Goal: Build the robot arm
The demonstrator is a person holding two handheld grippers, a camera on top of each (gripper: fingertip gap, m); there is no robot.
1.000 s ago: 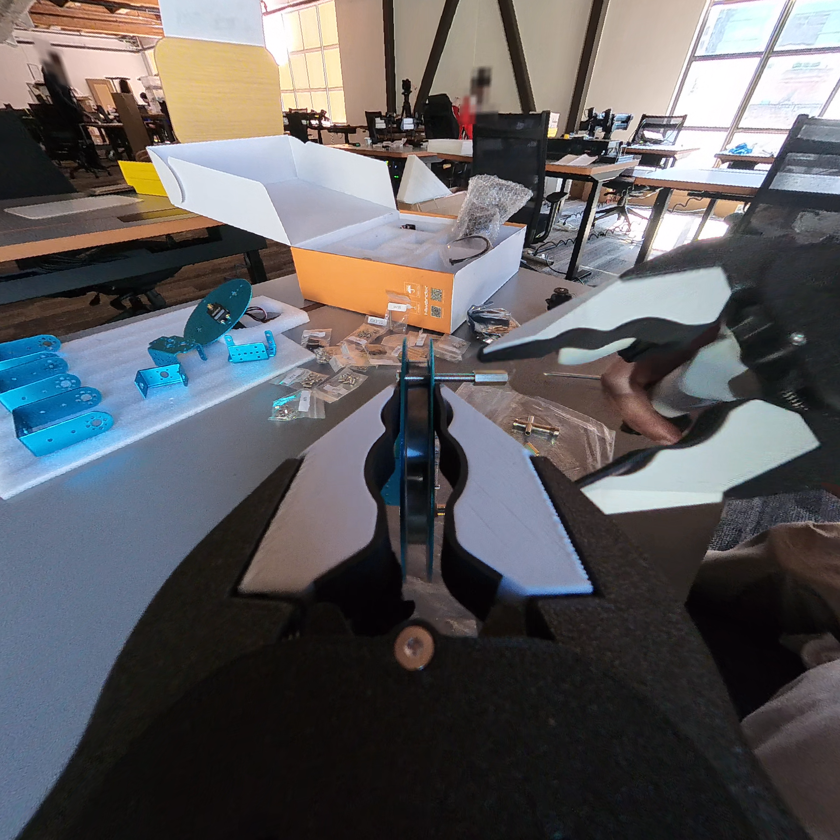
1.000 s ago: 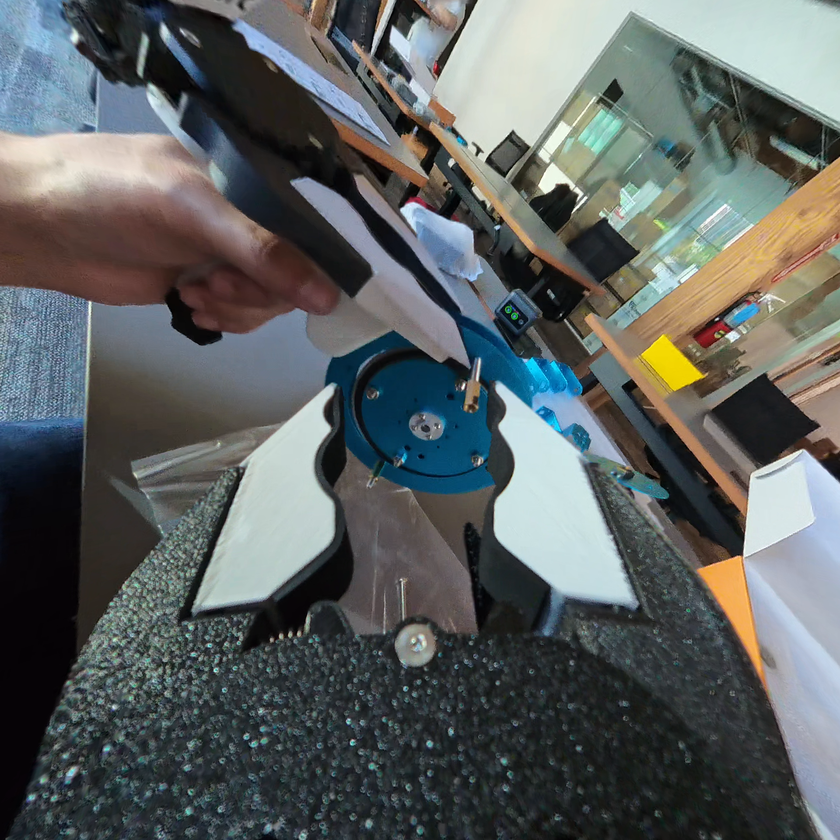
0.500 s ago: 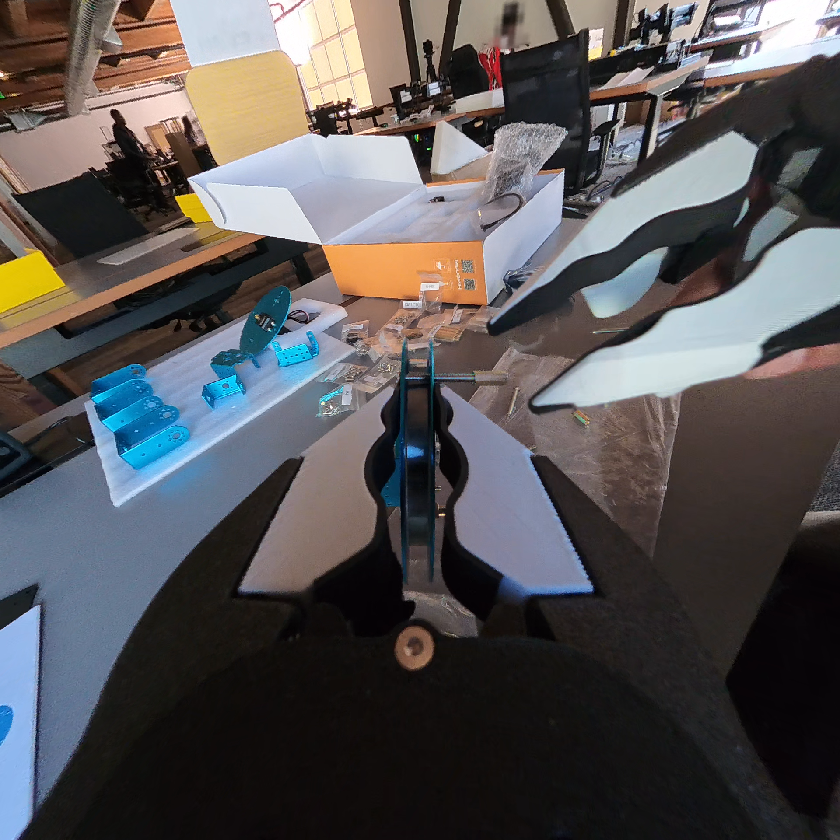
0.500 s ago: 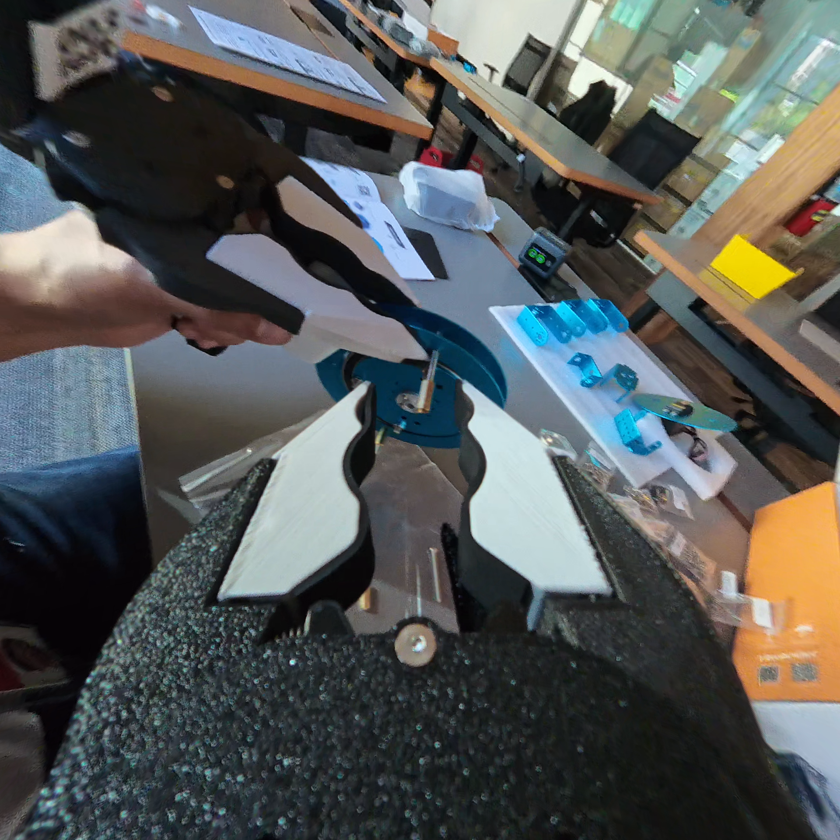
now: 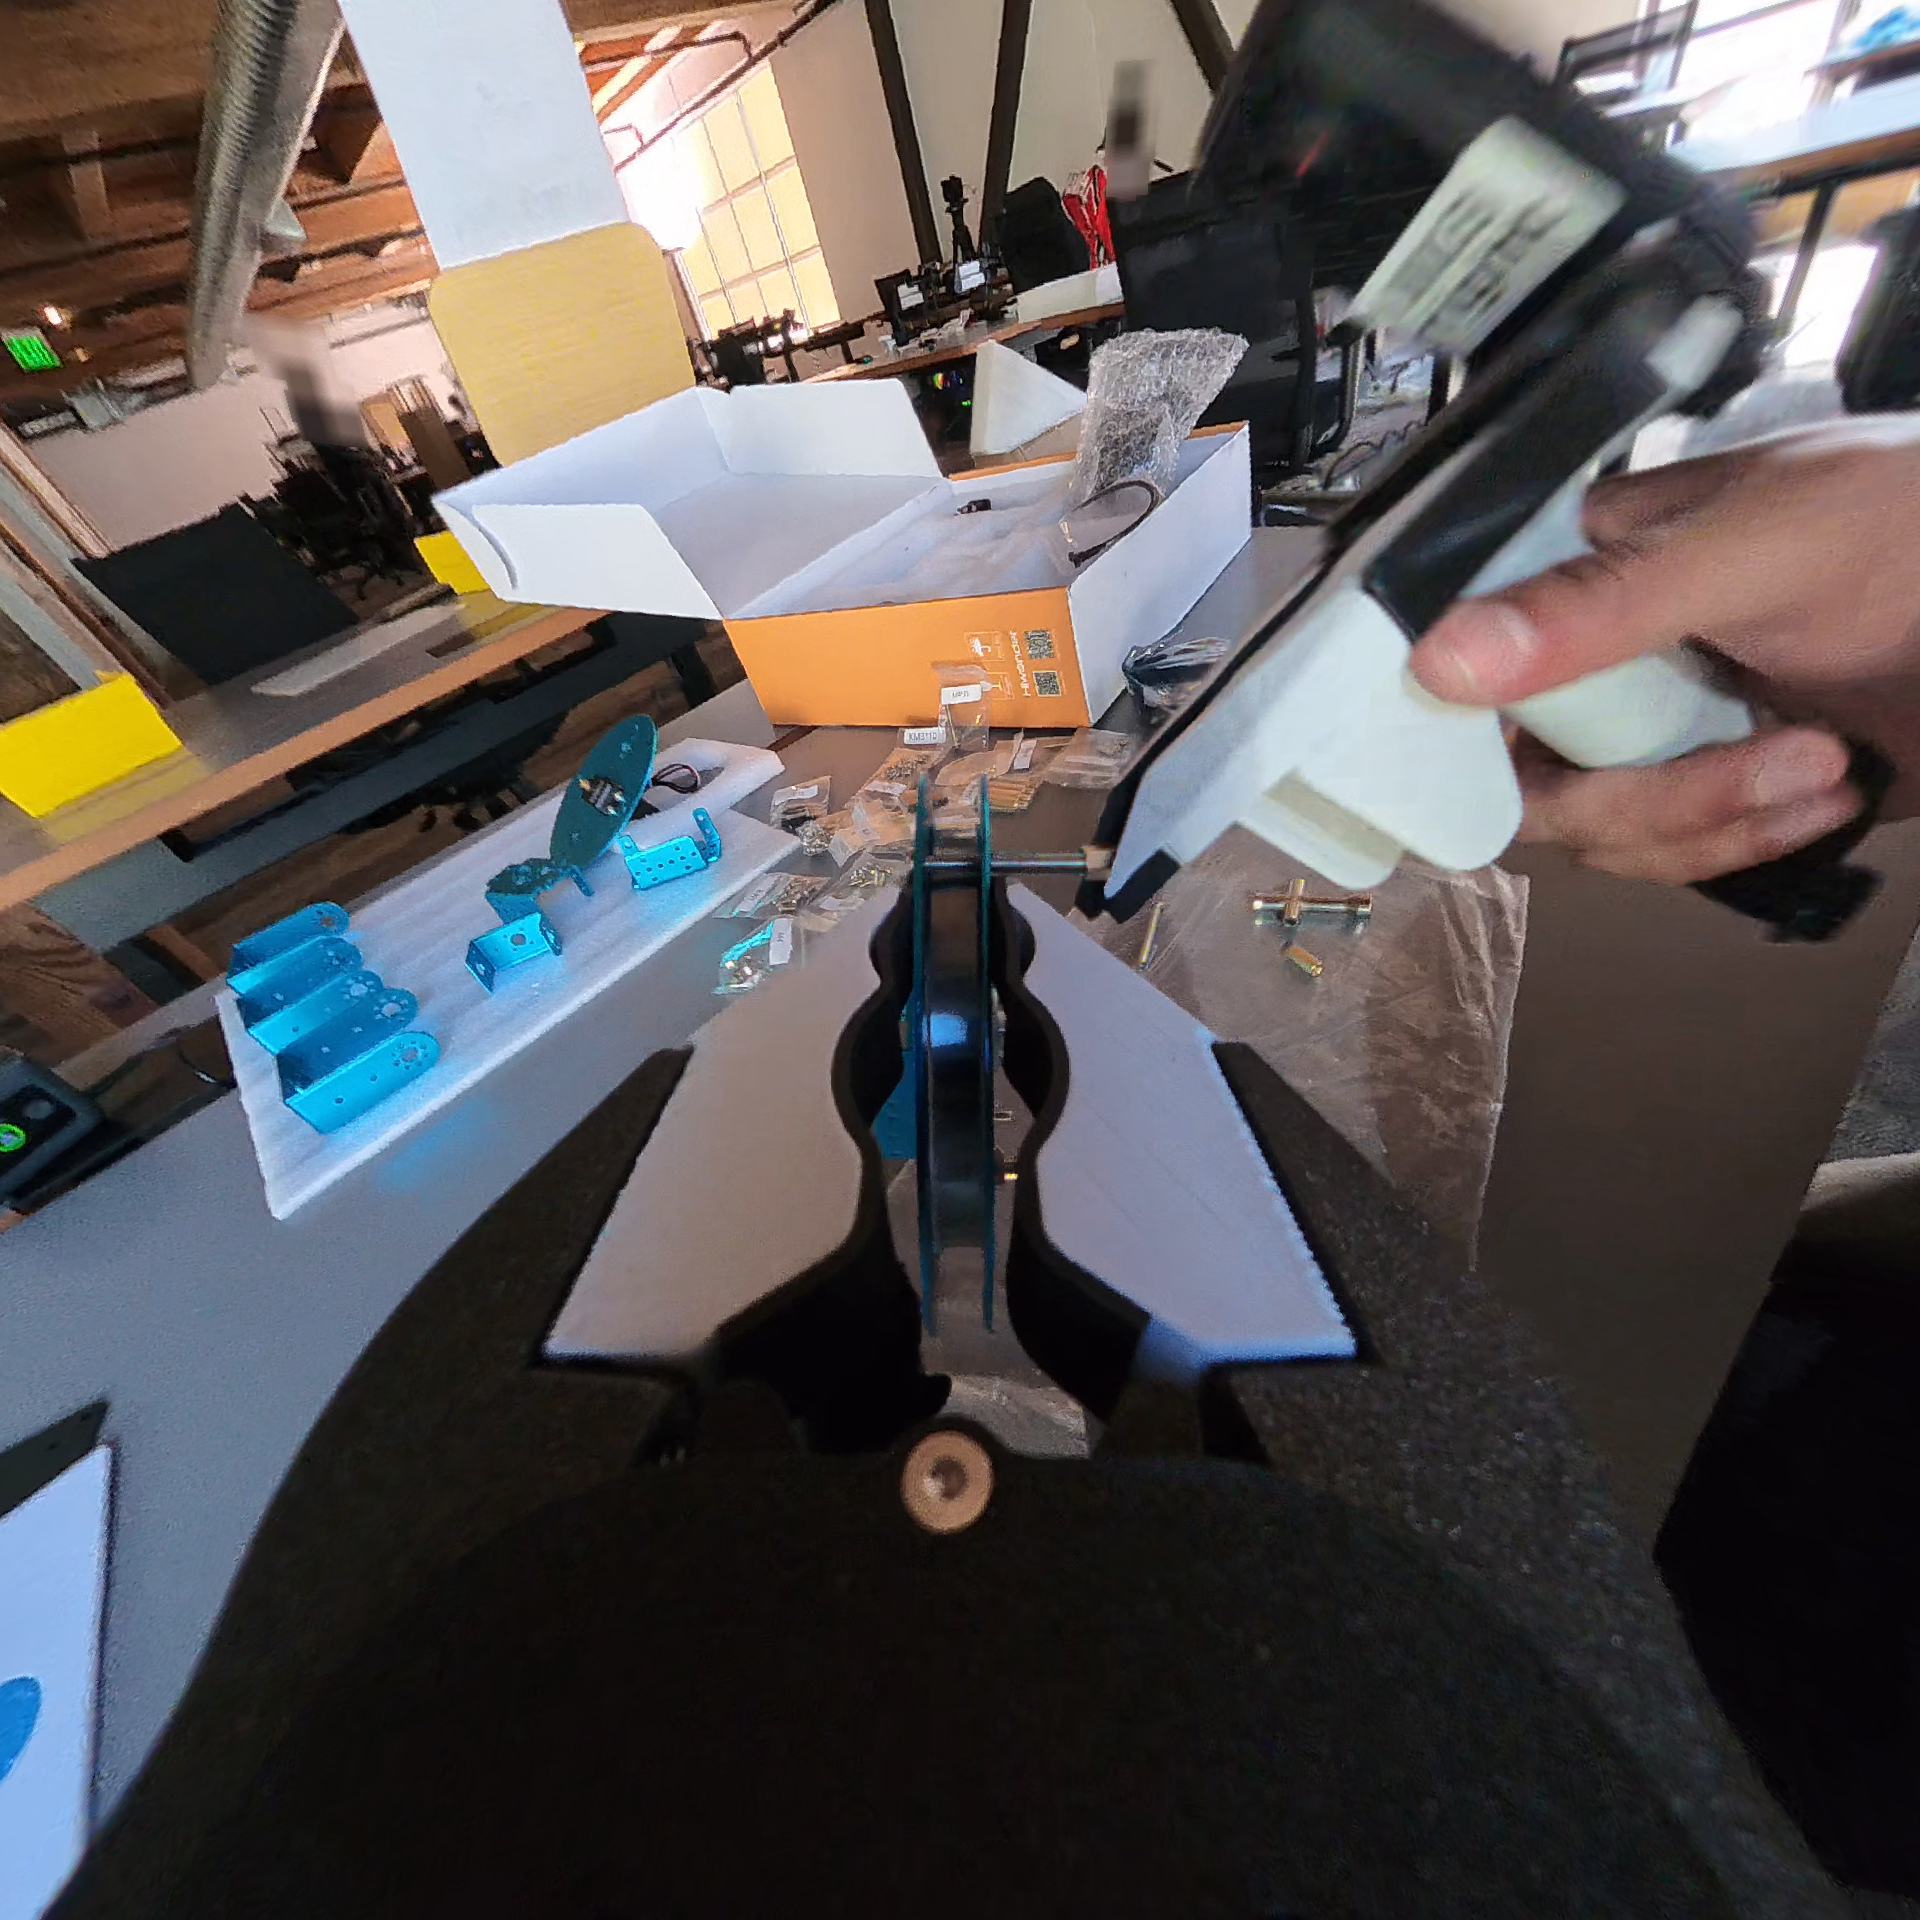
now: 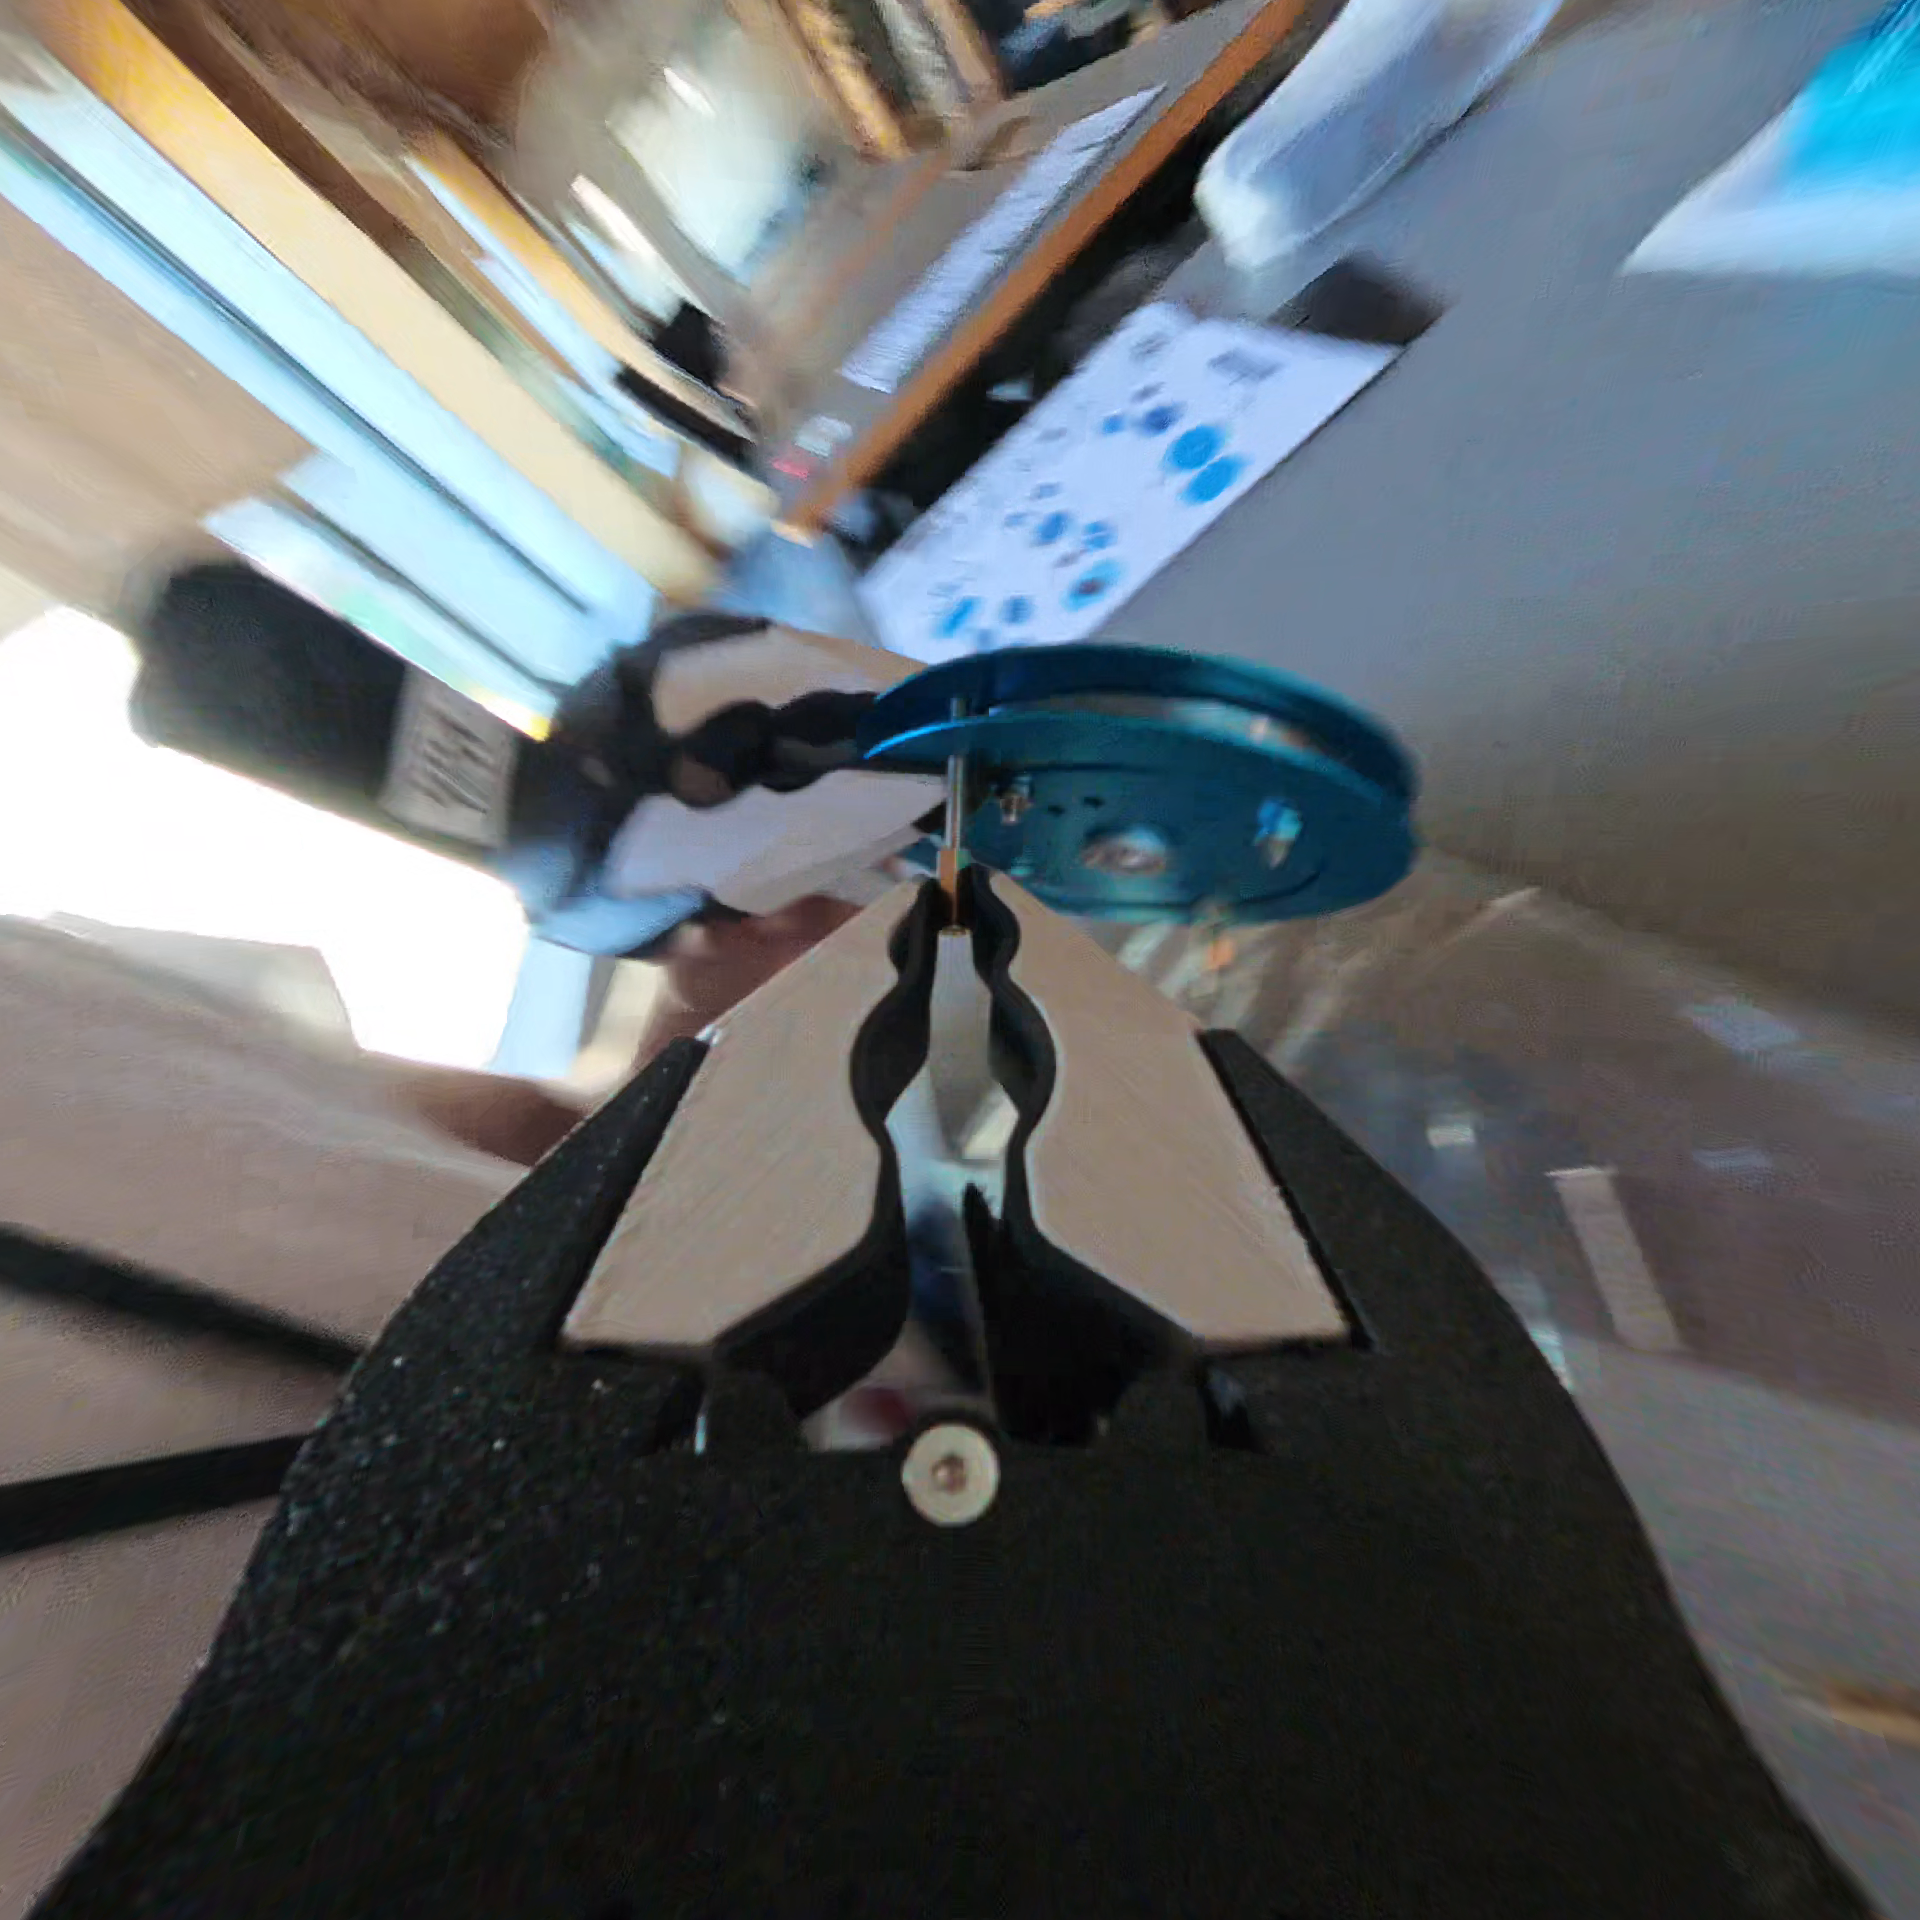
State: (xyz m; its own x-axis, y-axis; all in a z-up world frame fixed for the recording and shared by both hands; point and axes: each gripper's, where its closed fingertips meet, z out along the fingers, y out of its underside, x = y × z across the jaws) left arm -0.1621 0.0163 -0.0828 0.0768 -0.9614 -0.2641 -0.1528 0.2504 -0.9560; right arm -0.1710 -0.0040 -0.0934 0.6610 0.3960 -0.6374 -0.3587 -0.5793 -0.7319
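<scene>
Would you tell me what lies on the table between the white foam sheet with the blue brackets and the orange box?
Small clear bags of hardware, scattered on the grey table between foam sheet and orange box, in the left wrist view.

I can see printing but will not repeat it: marks and square codes on the orange box [image 5: 914, 665] front, small white tags on the parts bags [image 5: 894, 800] beside it, a code label on the right gripper [image 5: 1117, 883], a green ceiling sign [image 5: 29, 349].

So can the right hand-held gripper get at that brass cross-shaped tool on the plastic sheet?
Probably not right now: the right hand-held gripper is shut on the standoff sticking out of the blue disc assembly. The cross-shaped tool itself lies uncovered.
</scene>
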